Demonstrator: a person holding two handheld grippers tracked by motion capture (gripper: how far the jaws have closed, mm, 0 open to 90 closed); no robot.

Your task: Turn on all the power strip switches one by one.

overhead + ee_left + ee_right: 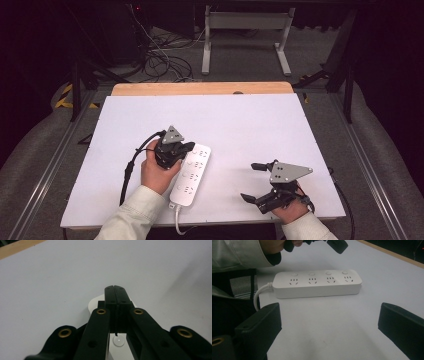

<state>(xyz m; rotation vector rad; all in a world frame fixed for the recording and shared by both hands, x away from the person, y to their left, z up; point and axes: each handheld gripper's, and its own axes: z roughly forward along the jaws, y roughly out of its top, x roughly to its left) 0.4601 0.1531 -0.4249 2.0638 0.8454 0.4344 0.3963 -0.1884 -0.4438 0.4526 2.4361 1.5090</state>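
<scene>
A white power strip (190,175) with several sockets and round buttons lies on the white table (240,125), its cable (176,220) running off the near edge. My left gripper (188,148) is shut with nothing between its jaws, tips just above the strip's far left side. In the left gripper view the closed tips (115,290) sit over the strip (93,305), with one round button (118,341) below them. My right gripper (254,182) stands open near the front edge, right of the strip. Its view faces the strip (317,283) side-on across bare table.
A wooden strip (200,88) borders the table's far edge. Beyond it stand a grey metal frame (245,30) and loose cables (160,60) on the floor. The person's pale sleeve (237,252) reaches in beside the strip's cable end.
</scene>
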